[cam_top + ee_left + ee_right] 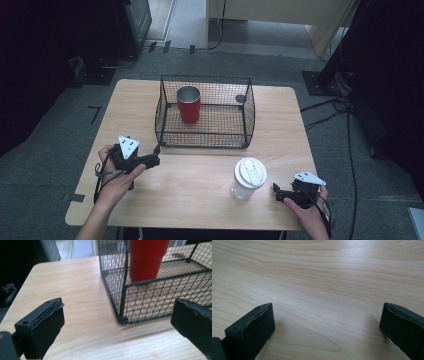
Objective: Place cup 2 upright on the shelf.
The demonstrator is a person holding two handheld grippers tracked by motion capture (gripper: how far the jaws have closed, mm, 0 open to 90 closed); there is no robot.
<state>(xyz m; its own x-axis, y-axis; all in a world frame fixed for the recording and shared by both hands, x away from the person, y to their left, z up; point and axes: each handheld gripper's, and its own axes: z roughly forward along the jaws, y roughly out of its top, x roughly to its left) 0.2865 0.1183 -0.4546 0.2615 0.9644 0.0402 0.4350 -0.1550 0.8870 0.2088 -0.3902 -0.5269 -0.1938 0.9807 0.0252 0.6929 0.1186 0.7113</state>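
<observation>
2 hand-held grippers, both with jaws spread and empty, over a wooden table (200, 175).

The left gripper (156, 154) points at the near left corner of a black wire basket (247, 107); a red tumbler (188, 104) stands upright inside it. The right gripper (276, 191) sits low over bare wood, just beside a clear bottle (247, 179) with a white lid.

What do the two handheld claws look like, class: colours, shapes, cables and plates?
Both are black. The left claw and right claw each carry a pale grey three-cornered plate on top and trail a thin dark cable. Each has two blocky black jaws with dark pads, a small hole in one jaw. The forearms look bare, without sleeves.
</observation>
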